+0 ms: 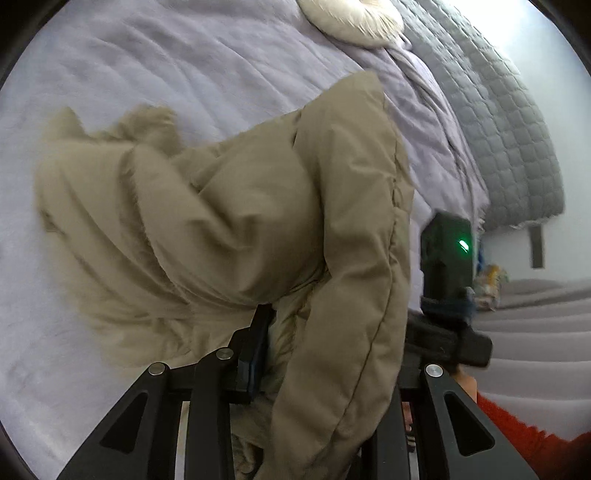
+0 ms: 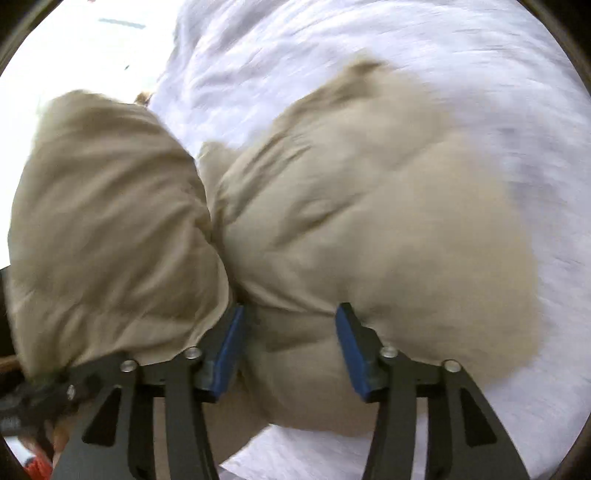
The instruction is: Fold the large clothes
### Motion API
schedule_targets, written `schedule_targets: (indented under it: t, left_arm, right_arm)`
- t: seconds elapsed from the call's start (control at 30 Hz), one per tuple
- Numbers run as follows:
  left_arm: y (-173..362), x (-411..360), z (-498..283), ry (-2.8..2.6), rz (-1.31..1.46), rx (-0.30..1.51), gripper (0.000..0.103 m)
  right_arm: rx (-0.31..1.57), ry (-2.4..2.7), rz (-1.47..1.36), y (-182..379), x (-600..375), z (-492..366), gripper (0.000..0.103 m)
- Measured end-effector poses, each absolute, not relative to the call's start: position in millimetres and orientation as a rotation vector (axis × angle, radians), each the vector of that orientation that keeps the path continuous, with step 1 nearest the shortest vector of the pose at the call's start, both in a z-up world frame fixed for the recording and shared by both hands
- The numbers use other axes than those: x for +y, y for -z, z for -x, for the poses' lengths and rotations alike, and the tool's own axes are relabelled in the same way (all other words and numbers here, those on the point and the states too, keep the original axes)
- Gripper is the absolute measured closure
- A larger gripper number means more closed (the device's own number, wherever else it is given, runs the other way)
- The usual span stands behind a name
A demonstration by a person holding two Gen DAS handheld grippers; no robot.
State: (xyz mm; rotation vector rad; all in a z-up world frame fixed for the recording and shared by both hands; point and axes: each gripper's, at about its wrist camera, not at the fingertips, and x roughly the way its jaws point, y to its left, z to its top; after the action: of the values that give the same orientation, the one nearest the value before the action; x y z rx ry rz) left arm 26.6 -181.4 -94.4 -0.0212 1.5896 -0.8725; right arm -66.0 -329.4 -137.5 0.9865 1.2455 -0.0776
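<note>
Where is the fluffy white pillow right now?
In the left wrist view the white pillow sits at the top edge, on the lavender blanket, beyond the tan coat and beside the grey quilt.

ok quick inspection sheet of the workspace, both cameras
surface: pale lilac bedspread, wrinkled
job's things: tan padded coat bunched on the bed
clutter: cream fluffy cushion at the far edge
grippers: left gripper shut on a coat fold, one of its fingers hidden by cloth; right gripper open, coat between its fingers
cables: nothing seen
surroundings: grey quilted blanket over the bed's side, red sleeve
</note>
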Motion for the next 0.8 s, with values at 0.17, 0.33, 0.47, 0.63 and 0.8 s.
schedule_targets:
  t: [0.17, 0.33, 0.47, 0.63, 0.8]
  left_arm:
    - [132.2, -211.7, -30.1, 0.968, 0.089, 1.646, 0.061]
    - [158.3, -245.6, -41.5, 1.051, 0.129, 1.691, 0.056]
    - [168.5, -270.3, -46.7, 1.076, 0.063, 1.707, 0.056]
    - [171.5, -283.0, -42.5, 1.085, -0.007, 1.694, 0.056]
    - [152.8, -278.5, -34.9, 1.084, -0.091, 1.607, 0.056]
  right_arm:
    - [1.232, 0.203, -0.944, 124.9, -346.5, 108.2, 0.021]
    - [1.127, 0.137, -0.932, 90.2, -336.3, 137.1, 0.021]
    - [1.082, -0.028, -0.919, 64.4, -309.3, 143.1, 0.021]
    - [1.099, -0.076, -0.890, 63.8, -279.2, 128.1, 0.021]
    - [1.151, 0.114, -0.843, 83.9, -280.1, 105.7, 0.077]
